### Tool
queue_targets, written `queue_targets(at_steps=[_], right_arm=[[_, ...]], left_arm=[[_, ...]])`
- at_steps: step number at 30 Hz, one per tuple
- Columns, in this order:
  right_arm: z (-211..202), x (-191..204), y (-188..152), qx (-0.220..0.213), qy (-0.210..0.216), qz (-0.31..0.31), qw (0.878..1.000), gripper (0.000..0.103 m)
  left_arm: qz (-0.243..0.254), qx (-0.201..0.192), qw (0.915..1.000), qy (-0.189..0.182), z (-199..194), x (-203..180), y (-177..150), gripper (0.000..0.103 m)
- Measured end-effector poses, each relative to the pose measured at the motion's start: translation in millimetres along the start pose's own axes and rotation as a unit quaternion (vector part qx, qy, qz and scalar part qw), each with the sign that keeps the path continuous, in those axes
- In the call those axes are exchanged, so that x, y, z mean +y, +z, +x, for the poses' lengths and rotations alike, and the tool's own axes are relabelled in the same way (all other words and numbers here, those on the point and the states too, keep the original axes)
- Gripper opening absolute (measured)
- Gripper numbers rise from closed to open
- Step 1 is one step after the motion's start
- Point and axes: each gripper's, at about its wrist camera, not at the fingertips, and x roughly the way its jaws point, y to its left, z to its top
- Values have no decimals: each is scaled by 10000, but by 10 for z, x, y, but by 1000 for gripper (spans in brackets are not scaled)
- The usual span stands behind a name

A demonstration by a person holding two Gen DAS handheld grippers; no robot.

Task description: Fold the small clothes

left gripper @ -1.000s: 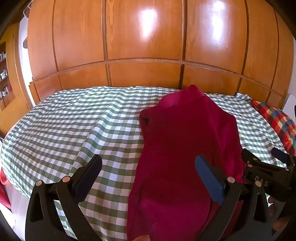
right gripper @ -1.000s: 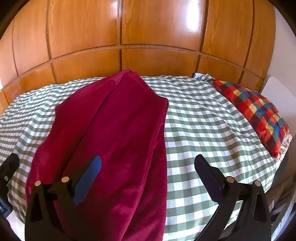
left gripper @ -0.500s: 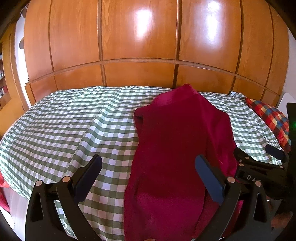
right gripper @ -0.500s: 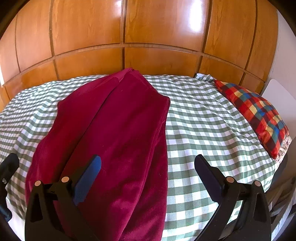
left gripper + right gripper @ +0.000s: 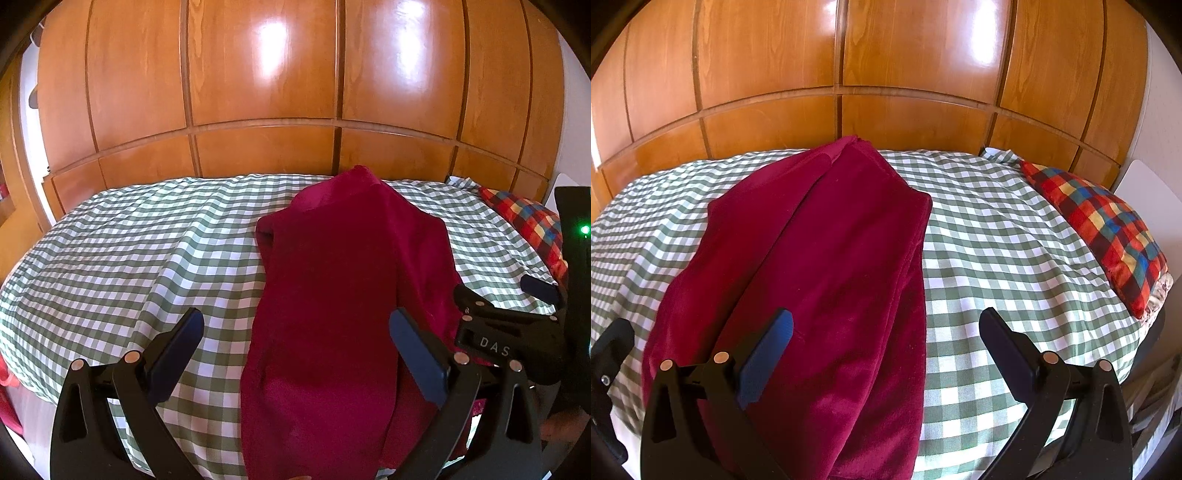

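A dark red velvety garment (image 5: pixel 347 295) (image 5: pixel 827 266) lies folded lengthwise into a long strip on the green-and-white checked bedspread (image 5: pixel 129 251) (image 5: pixel 997 251), running from the near edge toward the headboard. My left gripper (image 5: pixel 295 339) hovers open over the garment's near left edge, nothing between its fingers. My right gripper (image 5: pixel 886 339) is open above the garment's near right edge, also holding nothing. In the left wrist view the right gripper (image 5: pixel 506 306) shows at the right, its fingers apart over the cloth's right side.
A glossy wooden panelled headboard wall (image 5: pixel 295 92) (image 5: pixel 886 66) rises behind the bed. A red, blue and yellow checked pillow (image 5: pixel 1100 229) (image 5: pixel 524 225) lies at the bed's right end. The left gripper's edge (image 5: pixel 609 369) shows at the left.
Both grippers have drawn slightly back and up from the garment, so more of the wall shows. The garment lies as it did. Both stay open.
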Motion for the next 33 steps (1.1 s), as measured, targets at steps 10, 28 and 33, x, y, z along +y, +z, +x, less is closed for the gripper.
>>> queue_targets(at_steps=[10, 28, 33], right_arm=[[11, 17, 10, 0, -9, -52, 10000, 100], [-49, 43, 14, -98, -7, -114, 9999, 100], [-69, 47, 15, -123, 2, -132, 9998, 100]], left_arm=[[58, 33, 9999, -75, 9, -7, -10, 100], [94, 30, 9999, -108, -29, -6, -54, 100], [143, 25, 9998, -140, -51, -10, -68, 100]])
